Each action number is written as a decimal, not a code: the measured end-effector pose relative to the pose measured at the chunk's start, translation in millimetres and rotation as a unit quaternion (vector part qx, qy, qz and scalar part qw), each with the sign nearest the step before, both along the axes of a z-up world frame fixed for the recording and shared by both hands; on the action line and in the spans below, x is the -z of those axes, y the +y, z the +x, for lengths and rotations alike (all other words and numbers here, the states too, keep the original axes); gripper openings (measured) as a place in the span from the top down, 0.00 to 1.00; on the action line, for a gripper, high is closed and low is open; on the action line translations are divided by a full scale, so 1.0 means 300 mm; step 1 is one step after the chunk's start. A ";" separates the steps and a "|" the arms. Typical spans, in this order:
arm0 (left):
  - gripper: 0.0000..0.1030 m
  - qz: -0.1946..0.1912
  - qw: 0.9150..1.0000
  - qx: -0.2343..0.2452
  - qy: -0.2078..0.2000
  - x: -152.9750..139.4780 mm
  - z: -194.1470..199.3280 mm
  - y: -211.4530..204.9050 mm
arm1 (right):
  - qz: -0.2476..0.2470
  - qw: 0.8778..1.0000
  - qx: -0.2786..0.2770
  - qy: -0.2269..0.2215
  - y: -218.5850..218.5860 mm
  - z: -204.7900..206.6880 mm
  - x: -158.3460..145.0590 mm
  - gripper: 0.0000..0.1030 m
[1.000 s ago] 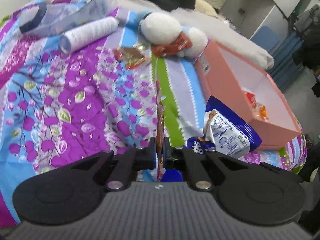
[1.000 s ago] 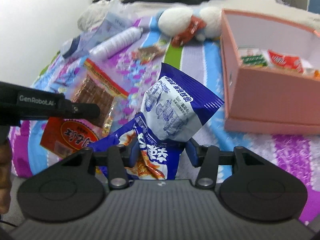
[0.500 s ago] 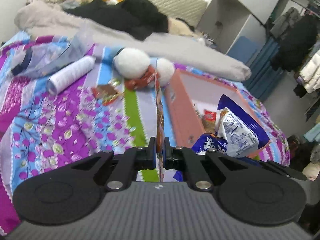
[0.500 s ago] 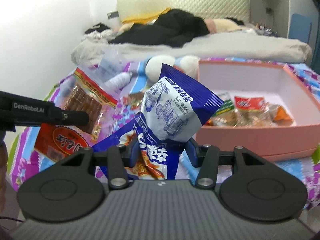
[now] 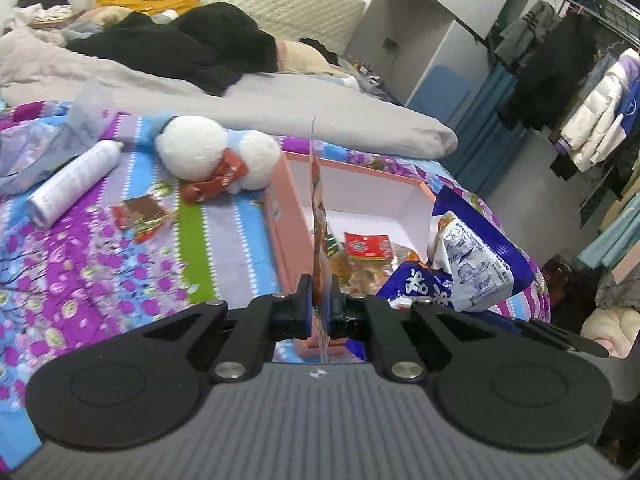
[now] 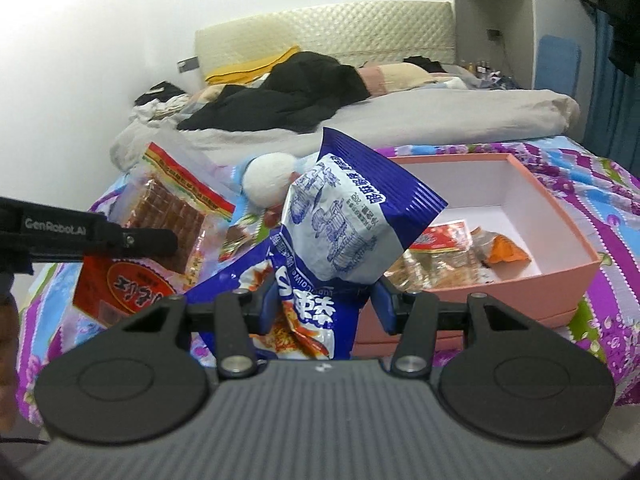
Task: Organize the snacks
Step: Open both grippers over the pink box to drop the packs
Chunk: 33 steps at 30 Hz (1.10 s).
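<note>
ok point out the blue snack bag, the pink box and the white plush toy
blue snack bag [image 6: 344,224], right wrist view, white printed panel
pink box [image 6: 532,292], right wrist view, front wall
white plush toy [image 5: 196,148], left wrist view, larger ball

Black tongs; silver screws; ribbed grey housing.

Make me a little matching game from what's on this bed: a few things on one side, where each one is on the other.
Things:
1. blue snack bag
2. red-edged snack packet
3. plush toy
4. orange wrapper

Places:
A. inside the pink box
B. lying on the bedspread
C. held in the left gripper
D. held in the right gripper

Pairs: 1-D, 2-C, 3-B, 4-A
</note>
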<state>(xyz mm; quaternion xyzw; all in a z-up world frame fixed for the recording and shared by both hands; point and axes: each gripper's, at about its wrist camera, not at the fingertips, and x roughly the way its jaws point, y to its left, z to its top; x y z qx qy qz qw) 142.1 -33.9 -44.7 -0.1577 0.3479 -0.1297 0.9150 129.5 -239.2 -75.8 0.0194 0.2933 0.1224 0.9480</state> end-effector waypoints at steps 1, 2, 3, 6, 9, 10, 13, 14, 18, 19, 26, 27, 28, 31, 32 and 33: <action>0.93 0.000 1.000 0.004 0.000 -0.001 0.024 -0.014 | 0.002 1.000 0.005 0.000 -0.018 0.010 -0.001 0.50; 0.93 0.000 1.000 0.008 0.000 -0.002 0.049 -0.030 | 0.003 1.000 0.010 -0.001 -0.033 0.027 -0.002 0.50; 0.93 0.001 1.000 0.011 0.001 -0.004 0.076 -0.047 | 0.002 1.000 0.015 -0.002 -0.049 0.044 -0.005 0.50; 0.93 0.000 1.000 0.022 0.001 -0.004 0.159 -0.098 | 0.004 1.000 0.030 -0.003 -0.093 0.102 -0.010 0.50; 0.93 0.000 0.999 0.035 0.001 -0.002 0.249 -0.152 | 0.007 0.999 0.044 -0.004 -0.144 0.173 -0.010 0.50; 0.93 0.001 0.999 0.039 0.003 0.000 0.286 -0.173 | 0.007 0.999 0.049 -0.004 -0.160 0.197 -0.008 0.50; 0.93 0.004 0.999 0.052 0.007 0.016 0.381 -0.227 | 0.008 0.998 0.062 -0.004 -0.201 0.269 -0.002 0.50; 0.93 0.006 0.998 0.055 0.009 0.025 0.413 -0.244 | 0.008 0.998 0.065 -0.003 -0.214 0.297 0.004 0.50; 0.93 0.011 0.998 0.066 0.020 0.069 0.533 -0.303 | 0.010 0.997 0.073 0.007 -0.256 0.388 0.037 0.50; 0.93 0.012 0.997 0.069 0.024 0.083 0.561 -0.315 | 0.009 0.997 0.074 0.010 -0.263 0.408 0.047 0.50; 0.93 0.015 0.996 0.077 0.047 0.166 0.689 -0.363 | 0.015 0.996 0.083 0.041 -0.304 0.512 0.144 0.50; 0.93 0.016 0.996 0.078 0.049 0.174 0.692 -0.362 | 0.015 0.995 0.083 0.044 -0.305 0.518 0.153 0.49; 0.93 0.017 0.995 0.079 0.050 0.180 0.698 -0.365 | 0.016 0.995 0.083 0.047 -0.308 0.523 0.162 0.49; 0.91 0.016 0.995 0.075 0.057 0.192 0.704 -0.360 | 0.025 0.995 0.084 0.055 -0.316 0.535 0.180 0.49; 0.86 0.016 0.995 0.075 0.063 0.195 0.709 -0.359 | 0.026 0.995 0.083 0.058 -0.316 0.537 0.182 0.49; 0.83 0.015 0.995 0.074 0.065 0.193 0.708 -0.357 | 0.025 0.994 0.084 0.060 -0.315 0.538 0.183 0.45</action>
